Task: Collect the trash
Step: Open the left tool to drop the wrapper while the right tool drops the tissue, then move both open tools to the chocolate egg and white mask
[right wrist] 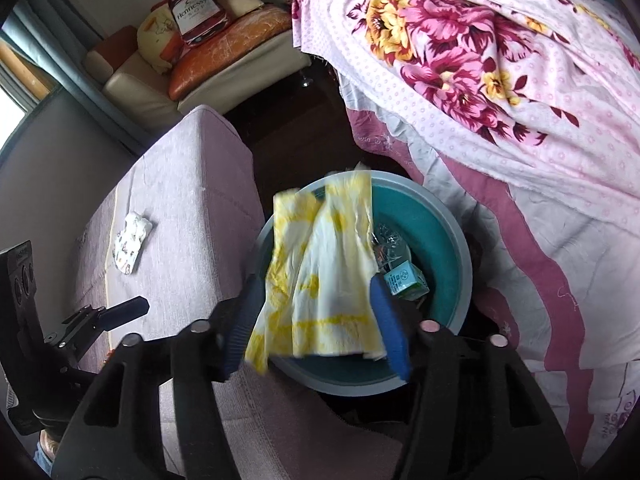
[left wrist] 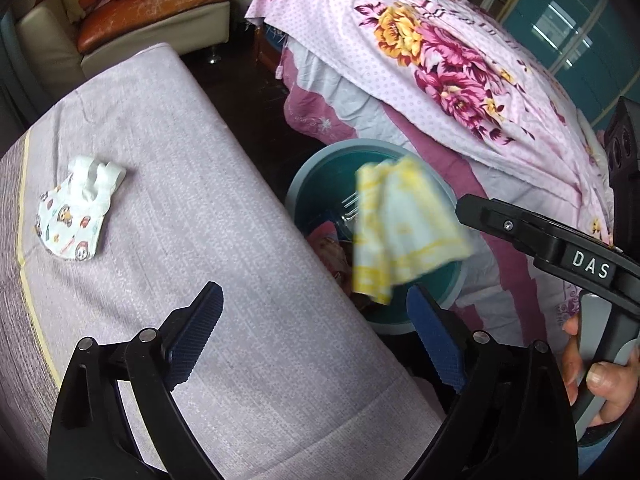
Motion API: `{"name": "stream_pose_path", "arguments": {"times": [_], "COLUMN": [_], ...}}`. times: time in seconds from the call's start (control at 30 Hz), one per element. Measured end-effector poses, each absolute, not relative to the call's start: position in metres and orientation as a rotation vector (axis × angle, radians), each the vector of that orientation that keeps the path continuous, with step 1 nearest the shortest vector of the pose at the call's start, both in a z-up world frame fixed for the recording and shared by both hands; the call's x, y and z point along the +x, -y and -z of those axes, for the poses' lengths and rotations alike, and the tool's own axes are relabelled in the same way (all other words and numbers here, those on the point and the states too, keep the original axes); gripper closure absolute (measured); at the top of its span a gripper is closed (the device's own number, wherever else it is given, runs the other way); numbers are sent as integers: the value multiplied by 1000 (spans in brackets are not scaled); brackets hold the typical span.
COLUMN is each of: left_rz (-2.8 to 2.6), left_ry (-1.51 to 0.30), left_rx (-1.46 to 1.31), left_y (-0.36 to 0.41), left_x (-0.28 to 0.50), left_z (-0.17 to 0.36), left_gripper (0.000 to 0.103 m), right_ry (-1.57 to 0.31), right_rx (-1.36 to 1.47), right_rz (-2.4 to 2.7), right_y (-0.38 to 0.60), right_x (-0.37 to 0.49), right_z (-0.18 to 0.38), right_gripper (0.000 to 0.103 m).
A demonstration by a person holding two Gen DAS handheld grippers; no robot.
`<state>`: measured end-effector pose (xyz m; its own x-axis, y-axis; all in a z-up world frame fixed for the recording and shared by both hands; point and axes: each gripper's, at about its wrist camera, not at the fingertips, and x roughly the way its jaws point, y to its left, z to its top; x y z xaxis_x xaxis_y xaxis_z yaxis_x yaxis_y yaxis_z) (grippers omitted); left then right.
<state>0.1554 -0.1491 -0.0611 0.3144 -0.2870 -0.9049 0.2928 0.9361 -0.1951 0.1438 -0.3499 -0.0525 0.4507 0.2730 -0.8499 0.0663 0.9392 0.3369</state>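
The right gripper [right wrist: 316,320], jaws spread, seems to be dropping the yellow wrapper [right wrist: 320,272] over the bin [right wrist: 448,224] at frame centre; the left gripper [left wrist: 316,340] gapes empty; next, the printed scrap [left wrist: 78,210], left of frame.

one yellow wrapper [right wrist: 324,276]; one printed wrapper [left wrist: 76,216]; one bin [right wrist: 440,216]; one carton [right wrist: 404,282]

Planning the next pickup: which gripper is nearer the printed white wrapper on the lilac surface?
Left. The left gripper hovers over the same surface as the wrapper; the right gripper is off its edge, above the bin.
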Motion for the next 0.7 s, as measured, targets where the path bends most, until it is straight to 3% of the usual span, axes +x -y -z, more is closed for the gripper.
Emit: {"name": "stream_pose_path", "arguments": {"times": [0.03,0.2,0.7], "left_rz": [381,375,321], "left_ry": [-1192,-1193,-1181], "left_rx": [-3,-31,-115], "left_y": [146,131,75], "left_x": [154,149,119], "left_z": [62,62,59], "left_gripper": [10,9,9], "right_ry": [-1102,-1118,-1165], "right_rx": [341,309,267], "right_rz": [-127,-99,-100], "right_y": [348,337,303], "right_x": [143,141,126], "right_z": [52,48,38], "right_gripper": [34,27,20]}}
